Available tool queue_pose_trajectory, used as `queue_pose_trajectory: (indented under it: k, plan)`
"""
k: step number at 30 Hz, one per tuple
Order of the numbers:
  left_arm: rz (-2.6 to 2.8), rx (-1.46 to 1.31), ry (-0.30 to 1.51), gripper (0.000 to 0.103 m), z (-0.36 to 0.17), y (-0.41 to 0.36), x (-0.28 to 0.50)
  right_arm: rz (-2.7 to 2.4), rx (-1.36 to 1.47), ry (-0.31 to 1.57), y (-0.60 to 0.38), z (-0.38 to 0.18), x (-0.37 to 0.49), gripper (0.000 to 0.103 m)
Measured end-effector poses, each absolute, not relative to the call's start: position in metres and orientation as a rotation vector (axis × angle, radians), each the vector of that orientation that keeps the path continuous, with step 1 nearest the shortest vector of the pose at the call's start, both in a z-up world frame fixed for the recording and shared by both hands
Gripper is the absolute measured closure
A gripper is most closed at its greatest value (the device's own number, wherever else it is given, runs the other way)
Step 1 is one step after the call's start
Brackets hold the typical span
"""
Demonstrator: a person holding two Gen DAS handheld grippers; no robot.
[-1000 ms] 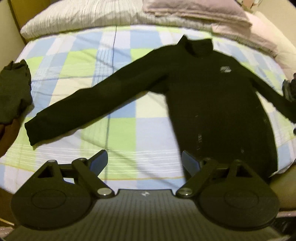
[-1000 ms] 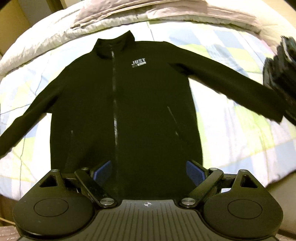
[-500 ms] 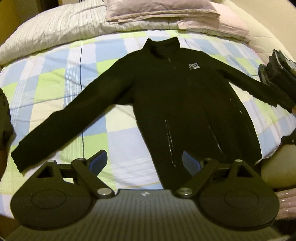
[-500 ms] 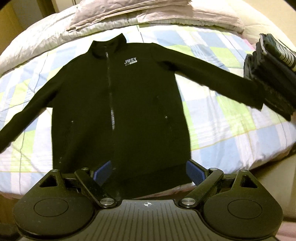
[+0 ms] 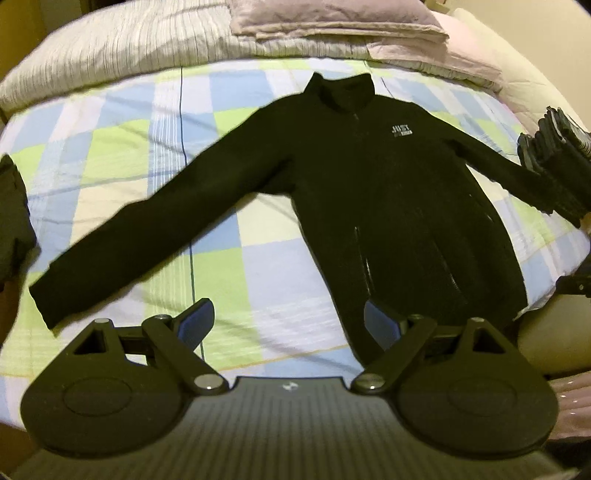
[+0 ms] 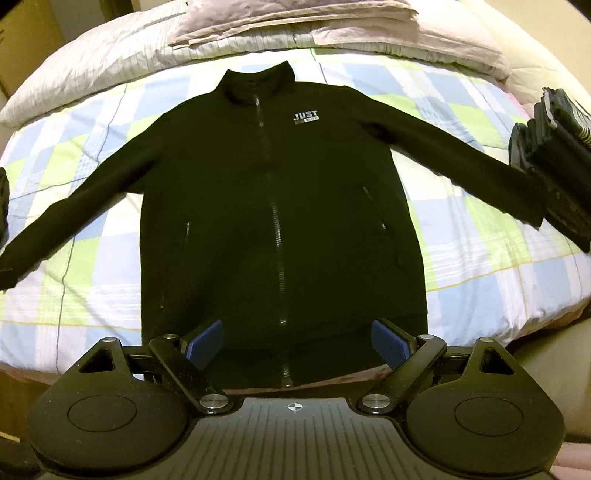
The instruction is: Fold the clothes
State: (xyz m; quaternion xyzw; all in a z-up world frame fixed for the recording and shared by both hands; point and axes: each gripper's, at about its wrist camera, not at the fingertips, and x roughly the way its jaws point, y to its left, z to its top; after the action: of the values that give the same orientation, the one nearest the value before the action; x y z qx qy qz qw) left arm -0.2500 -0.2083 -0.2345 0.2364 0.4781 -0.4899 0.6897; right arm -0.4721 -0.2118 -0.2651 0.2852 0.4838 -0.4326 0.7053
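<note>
While both tools hang above the near edge of the bed, neither one holds anything. The left gripper [image 5: 288,325] has its blue-padded fingers spread wide, with only the checked bedsheet [image 5: 122,147] showing between them. The right gripper [image 6: 297,341] is spread just as wide and is centred over the hem of the black jacket [image 6: 273,206], apart from the cloth.

The jacket lies flat and face up on the sheet, zipped, collar toward the far side, hem at the near edge. Its sleeves are stretched out to left and right, and white lettering reading "JUST" [image 6: 306,117] sits on the chest, right of the zip. From the left wrist view the jacket [image 5: 391,199] lies right of centre.

At the right edge of the bed a stack of folded dark clothes [image 6: 557,158] rests just beside the right cuff. Another dark garment [image 5: 11,218] lies at the left edge. Pale folded bedding [image 6: 295,18] and a striped quilt [image 5: 122,48] fill the far side.
</note>
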Motion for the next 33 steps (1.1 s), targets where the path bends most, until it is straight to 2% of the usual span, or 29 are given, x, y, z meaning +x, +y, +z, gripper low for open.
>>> queue_pose_trajectory:
  k: [33]
  plan:
    - [-1.066,0.575,1.026,0.018,-0.224,-0.193,-0.238,-0.924,0.599,1.086,-0.191,-0.265,-0.435,0.013]
